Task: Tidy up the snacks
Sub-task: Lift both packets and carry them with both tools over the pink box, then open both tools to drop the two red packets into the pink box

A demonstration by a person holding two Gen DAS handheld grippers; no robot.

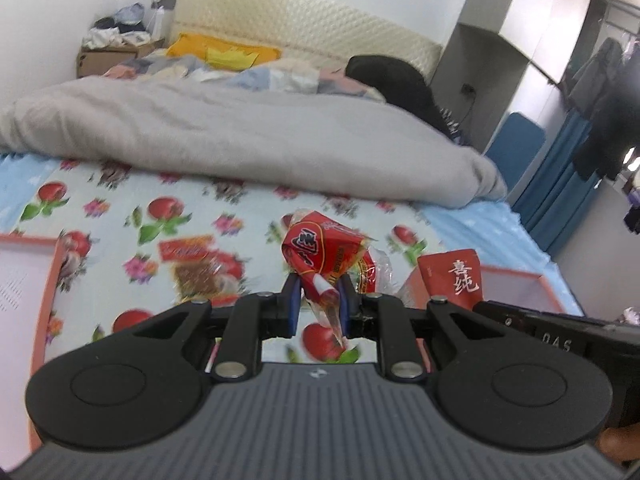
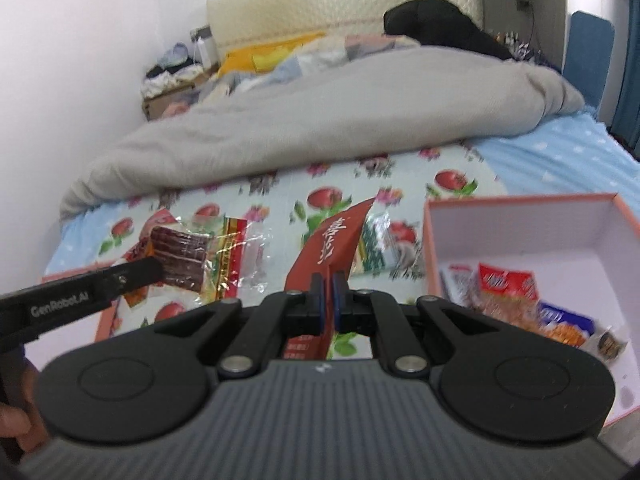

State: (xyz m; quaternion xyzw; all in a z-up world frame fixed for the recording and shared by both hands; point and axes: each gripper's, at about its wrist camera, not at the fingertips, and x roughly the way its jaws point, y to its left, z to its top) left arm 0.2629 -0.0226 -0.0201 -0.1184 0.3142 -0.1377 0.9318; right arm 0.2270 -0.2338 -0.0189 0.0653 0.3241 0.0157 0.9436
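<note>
Pink lid (image 1: 24,276): flat rigid board with a salmon rim and a pale inside, lying on the bed at the left edge.
Clear snack packet (image 1: 192,268): flat crinkly film with a red printed band and a brown slab inside, lying on the sheet just right of the lid.
Left hand-held gripper (image 1: 318,300): black plastic linkage with blue pads, clamped on the twisted clear tail of the red wrapped snack (image 1: 320,252), which stands above the sheet, glossy and crumpled into a lump; in the right wrist view its clear film shows a dark ribbed meat slab.
Right hand-held gripper (image 2: 328,296): the same black build, pads pressed together on the thin edge of the red pouch (image 2: 336,240), a flat matte sachet with white characters, held tilted above the sheet.
Pink box (image 2: 532,208): square cardboard with salmon outside and white walls, near the bed's right edge, holding several glossy red, blue and orange packets (image 2: 508,284) on its floor.
Bed sheet (image 1: 120,208): smooth pale blue cloth printed with red fruit and pink flowers.
Grey blanket (image 1: 240,132): soft and matte, bunched in a long roll across the bed behind the snacks.
</note>
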